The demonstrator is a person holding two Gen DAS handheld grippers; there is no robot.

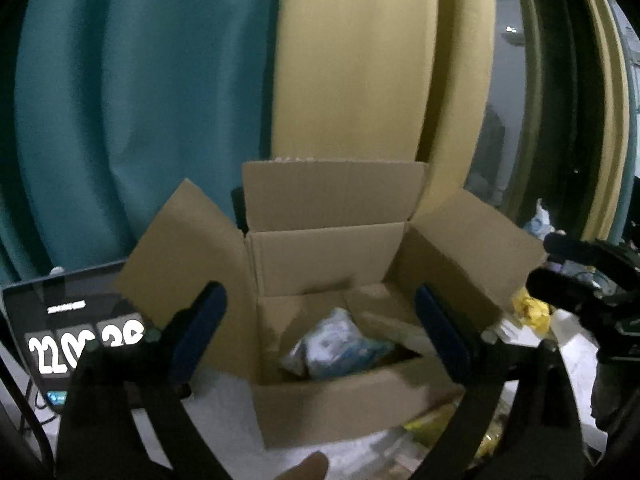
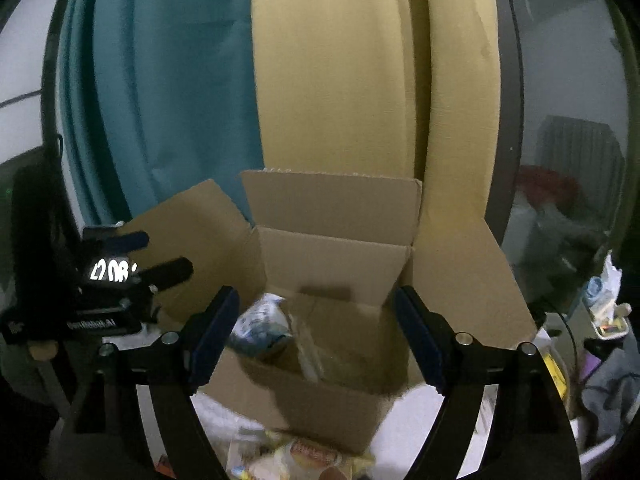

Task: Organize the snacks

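An open cardboard box stands on a white surface with its four flaps spread out; it also shows in the right wrist view. A blue and white snack bag lies inside it, also seen in the right wrist view. My left gripper is open and empty, just in front of and above the box. My right gripper is open and empty, in the same place from the right. Yellow snack packs lie on the surface in front of the box. The right gripper shows at the right edge of the left wrist view.
A tablet with white digits stands left of the box. A teal curtain and tan boards rise behind it. More yellow packs lie right of the box. Clutter sits at the far right.
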